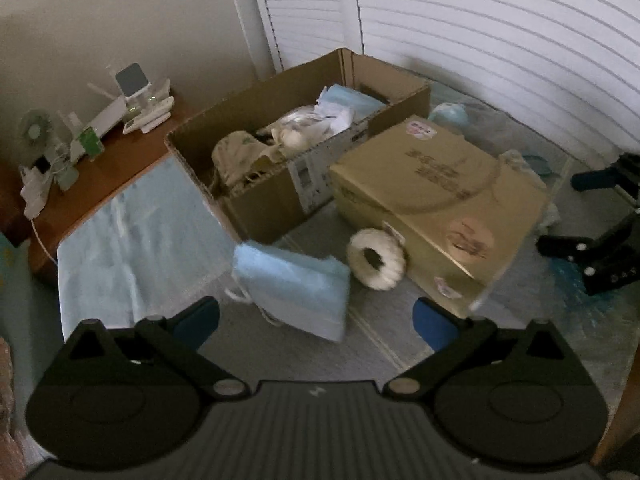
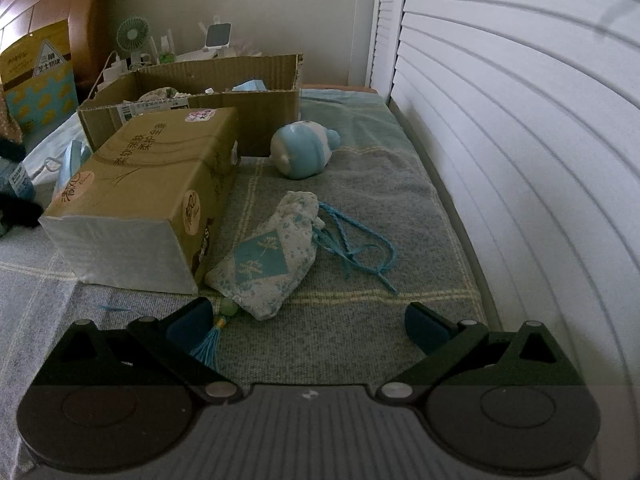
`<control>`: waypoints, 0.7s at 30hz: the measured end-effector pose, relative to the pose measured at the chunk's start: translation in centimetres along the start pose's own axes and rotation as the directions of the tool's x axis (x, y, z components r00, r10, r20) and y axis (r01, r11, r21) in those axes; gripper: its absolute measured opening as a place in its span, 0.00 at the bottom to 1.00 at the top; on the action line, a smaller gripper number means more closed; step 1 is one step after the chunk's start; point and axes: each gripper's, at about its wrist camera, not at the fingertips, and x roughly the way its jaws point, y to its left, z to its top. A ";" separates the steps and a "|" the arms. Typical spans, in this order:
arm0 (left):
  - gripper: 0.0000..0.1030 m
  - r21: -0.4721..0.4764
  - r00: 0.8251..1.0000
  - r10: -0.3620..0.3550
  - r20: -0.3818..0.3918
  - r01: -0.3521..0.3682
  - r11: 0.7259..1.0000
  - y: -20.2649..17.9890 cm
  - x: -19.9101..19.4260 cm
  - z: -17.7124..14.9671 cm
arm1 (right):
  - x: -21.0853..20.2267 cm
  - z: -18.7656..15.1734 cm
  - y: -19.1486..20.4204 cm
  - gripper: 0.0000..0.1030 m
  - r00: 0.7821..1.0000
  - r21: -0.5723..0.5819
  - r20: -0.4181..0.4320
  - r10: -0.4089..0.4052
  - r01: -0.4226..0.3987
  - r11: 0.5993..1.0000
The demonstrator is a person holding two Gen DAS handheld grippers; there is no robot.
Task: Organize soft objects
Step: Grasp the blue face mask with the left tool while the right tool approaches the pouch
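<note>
In the left wrist view a pale blue stack of face masks (image 1: 294,288) lies on the grey bedspread just ahead of my open left gripper (image 1: 316,324). A fluffy white scrunchie (image 1: 376,258) rests beside it, against a closed tan box (image 1: 436,200). Behind stands an open cardboard box (image 1: 256,196) holding cloth and paper items. In the right wrist view a patterned drawstring pouch (image 2: 268,256) with blue cords and a tassel lies just in front of my open right gripper (image 2: 308,326). A blue and white plush toy (image 2: 302,152) sits farther back. The right gripper (image 1: 600,220) also shows at the right edge of the left view.
White slatted shutters (image 2: 500,120) run along the right side of the bed. A wooden nightstand (image 1: 100,176) at the left carries routers, chargers and a small fan (image 2: 130,34). A light blue cloth (image 1: 128,240) covers the bed's left part. A yellow printed bag (image 2: 38,76) stands far left.
</note>
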 end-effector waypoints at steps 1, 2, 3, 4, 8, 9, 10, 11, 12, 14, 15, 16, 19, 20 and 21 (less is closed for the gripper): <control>0.99 0.005 1.000 -0.004 -0.005 0.004 1.000 0.2 0.4 0.3 | 0.0 0.0 0.0 1.00 1.000 0.000 0.000 0.000 0.000 1.000; 0.99 0.014 1.000 -0.007 -0.010 0.007 1.000 0.3 0.7 0.4 | 0.0 0.0 0.0 1.00 1.000 0.000 0.000 0.000 0.000 1.000; 0.97 0.024 1.000 -0.006 -0.016 0.007 1.000 0.5 1.2 0.7 | 0.0 0.0 0.0 1.00 1.000 0.000 0.000 0.000 0.000 1.000; 0.97 0.033 1.000 -0.006 -0.023 0.007 0.999 0.6 1.7 0.9 | 0.0 0.0 0.0 1.00 1.000 0.000 0.001 0.000 0.000 1.000; 0.93 0.056 0.997 -0.014 -0.070 0.017 0.998 1.3 3.3 1.4 | 0.0 0.1 0.0 1.00 1.000 -0.005 -0.002 0.005 -0.005 1.000; 0.92 0.059 0.997 -0.019 -0.080 0.024 0.998 1.5 3.5 1.4 | 0.0 0.0 0.0 1.00 1.000 -0.007 -0.002 0.007 -0.007 1.000; 0.91 0.061 0.996 -0.022 -0.089 0.027 0.998 1.8 3.8 1.5 | 0.0 0.0 -0.1 1.00 1.000 -0.008 -0.001 0.008 -0.008 1.000; 0.91 0.060 0.995 -0.023 -0.096 0.029 0.998 1.9 4.1 1.7 | -0.1 0.0 -0.1 1.00 1.000 -0.009 0.001 0.009 -0.009 1.000; 0.90 0.057 0.994 -0.028 -0.102 0.034 0.998 2.1 4.4 1.8 | -0.1 0.0 -0.1 1.00 1.000 -0.009 0.002 0.010 -0.010 1.000; 0.90 0.055 0.993 -0.030 -0.118 0.037 0.998 2.3 5.0 1.9 | -0.1 -0.1 -0.1 1.00 1.000 -0.011 0.006 0.012 -0.011 1.000; 0.88 0.054 0.992 -0.035 -0.125 0.042 0.998 2.4 5.3 1.9 | -0.1 -0.2 -0.1 1.00 1.000 -0.013 0.009 0.014 -0.013 1.000; 0.87 0.055 0.990 -0.042 -0.131 0.050 0.997 2.4 5.6 1.9 | -0.1 -0.2 -0.2 1.00 1.000 -0.017 0.014 0.018 -0.018 1.000; 0.84 0.051 0.988 -0.054 -0.142 0.062 0.997 2.5 6.1 1.9 | -0.2 -0.4 -0.2 1.00 1.000 -0.019 0.019 0.021 -0.021 1.000; 0.83 0.049 0.988 -0.058 -0.142 0.066 0.997 2.5 6.2 2.0 | -0.2 -0.3 -0.2 1.00 1.000 -0.020 0.018 0.020 -0.020 1.000; 0.83 0.047 0.988 -0.060 -0.142 0.067 0.997 2.5 6.2 2.0 | -0.1 -0.2 -0.2 1.00 1.000 -0.022 0.017 0.019 -0.018 1.000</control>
